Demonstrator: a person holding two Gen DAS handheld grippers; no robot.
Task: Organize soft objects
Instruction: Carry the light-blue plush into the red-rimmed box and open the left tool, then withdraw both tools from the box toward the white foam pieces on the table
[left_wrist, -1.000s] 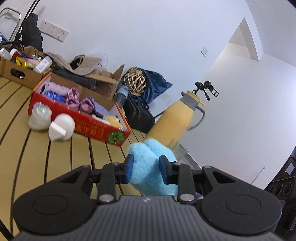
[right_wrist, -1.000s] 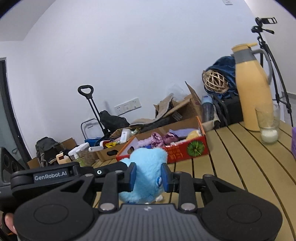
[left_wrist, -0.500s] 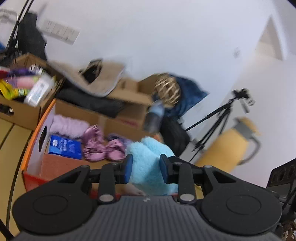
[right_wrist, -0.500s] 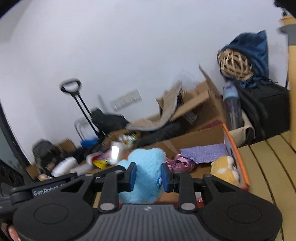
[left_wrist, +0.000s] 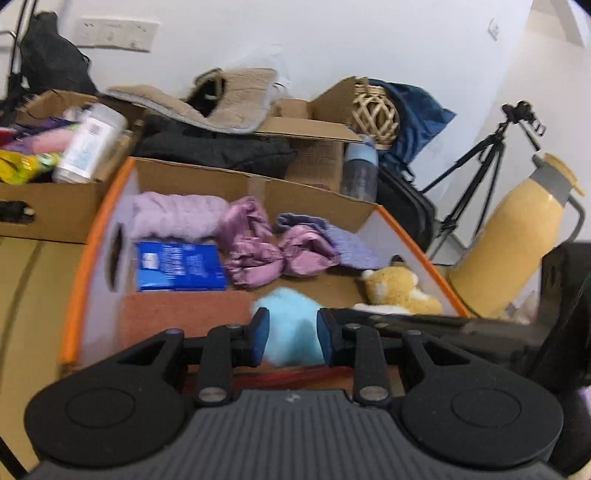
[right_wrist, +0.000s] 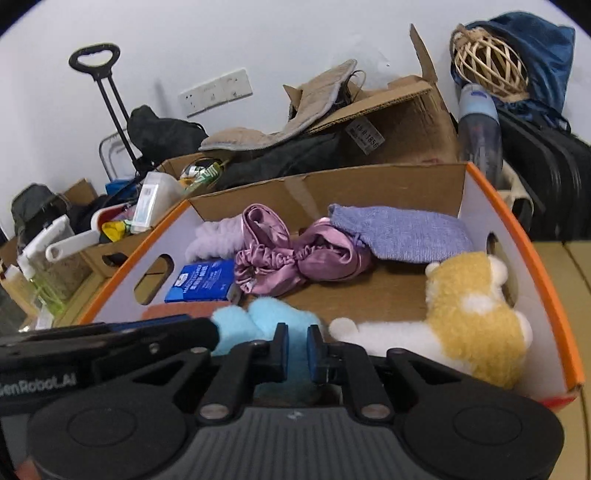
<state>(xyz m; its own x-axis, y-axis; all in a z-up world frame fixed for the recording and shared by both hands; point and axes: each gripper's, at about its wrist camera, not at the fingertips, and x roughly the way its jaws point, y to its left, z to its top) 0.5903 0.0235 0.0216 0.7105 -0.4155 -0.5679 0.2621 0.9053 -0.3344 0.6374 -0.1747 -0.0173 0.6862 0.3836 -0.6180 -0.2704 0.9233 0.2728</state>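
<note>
Both grippers hold one light blue plush toy (left_wrist: 288, 321) over the front of the orange-rimmed cardboard box (left_wrist: 92, 236). My left gripper (left_wrist: 290, 336) is shut on it. My right gripper (right_wrist: 296, 349) is shut on a thinner part of the toy (right_wrist: 258, 321). The box (right_wrist: 532, 258) holds a yellow and white plush (right_wrist: 476, 314), pink satin cloth (right_wrist: 291, 254), a lilac knit cloth (right_wrist: 399, 232), a pale purple fluffy item (left_wrist: 173, 218) and a blue packet (right_wrist: 203, 280).
A cardboard box of bottles and packets (left_wrist: 55, 184) stands left of the orange box. Behind are an open carton (right_wrist: 402, 125) with a beige mat, a blue bottle (right_wrist: 478, 122), a wicker ball (right_wrist: 487, 62), black bags, a yellow thermos (left_wrist: 517, 236) and a tripod (left_wrist: 476, 162).
Both grippers carried the blue plush from above the slatted table forward and over the orange-rimmed box, then lower toward its front. The grip has stayed shut.
</note>
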